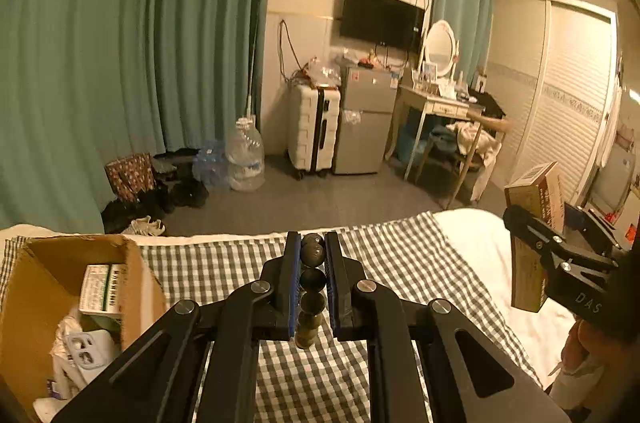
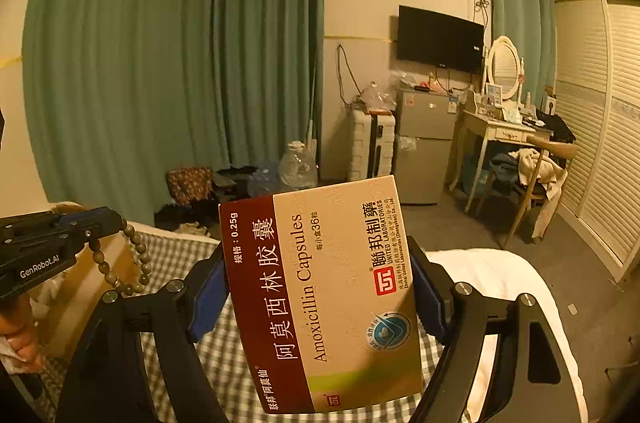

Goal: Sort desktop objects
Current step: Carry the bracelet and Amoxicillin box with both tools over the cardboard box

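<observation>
My left gripper (image 1: 311,263) is shut on a bead bracelet (image 1: 312,281) and holds it above the checked cloth (image 1: 224,263). In the right wrist view the left gripper (image 2: 102,223) shows at the left with the bracelet (image 2: 138,255) hanging as a loop from its tips. My right gripper (image 2: 316,287) is shut on an Amoxicillin capsule box (image 2: 324,295), held up above the bed. In the left wrist view the right gripper (image 1: 532,235) and its box (image 1: 536,207) are at the right. An open cardboard box (image 1: 44,287) sits at the left of the bed.
The cardboard box holds a green-and-white medicine box (image 1: 100,289), a white adapter (image 1: 86,349) and crumpled white items. White bedding (image 1: 500,263) lies right of the cloth. Beyond the bed are a water jug (image 1: 245,155), suitcase (image 1: 314,135), fridge (image 1: 364,123) and dressing table (image 1: 436,103).
</observation>
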`<state>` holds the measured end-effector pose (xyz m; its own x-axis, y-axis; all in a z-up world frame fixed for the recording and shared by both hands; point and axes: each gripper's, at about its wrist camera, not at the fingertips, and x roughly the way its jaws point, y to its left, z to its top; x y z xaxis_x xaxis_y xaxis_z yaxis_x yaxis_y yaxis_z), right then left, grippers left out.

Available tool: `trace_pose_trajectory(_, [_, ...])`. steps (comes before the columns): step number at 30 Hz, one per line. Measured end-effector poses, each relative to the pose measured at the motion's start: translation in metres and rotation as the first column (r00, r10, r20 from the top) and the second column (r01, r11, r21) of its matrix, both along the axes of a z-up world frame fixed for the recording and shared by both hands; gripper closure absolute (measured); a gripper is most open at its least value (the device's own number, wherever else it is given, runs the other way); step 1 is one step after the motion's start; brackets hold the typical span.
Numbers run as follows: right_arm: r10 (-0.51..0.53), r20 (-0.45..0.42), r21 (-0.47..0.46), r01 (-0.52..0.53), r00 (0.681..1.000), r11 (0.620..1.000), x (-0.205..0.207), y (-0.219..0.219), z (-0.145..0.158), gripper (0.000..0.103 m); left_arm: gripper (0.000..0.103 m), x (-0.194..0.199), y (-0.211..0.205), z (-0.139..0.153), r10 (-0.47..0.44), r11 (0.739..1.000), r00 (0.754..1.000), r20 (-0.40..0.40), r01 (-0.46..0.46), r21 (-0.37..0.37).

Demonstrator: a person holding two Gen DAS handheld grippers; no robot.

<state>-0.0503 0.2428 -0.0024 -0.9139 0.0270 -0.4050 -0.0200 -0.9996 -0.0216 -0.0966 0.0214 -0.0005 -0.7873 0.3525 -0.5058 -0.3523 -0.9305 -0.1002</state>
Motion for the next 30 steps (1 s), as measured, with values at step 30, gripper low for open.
trace_pose_trajectory(30, [0.255, -0.075, -0.028, -0.258, 0.964, 0.966, 0.01, -0.157, 0.043, 0.025, 0.092, 0.052, -0.133, 0.052, 0.246, 0.968, 0.957, -0.153, -0.251, -0.013])
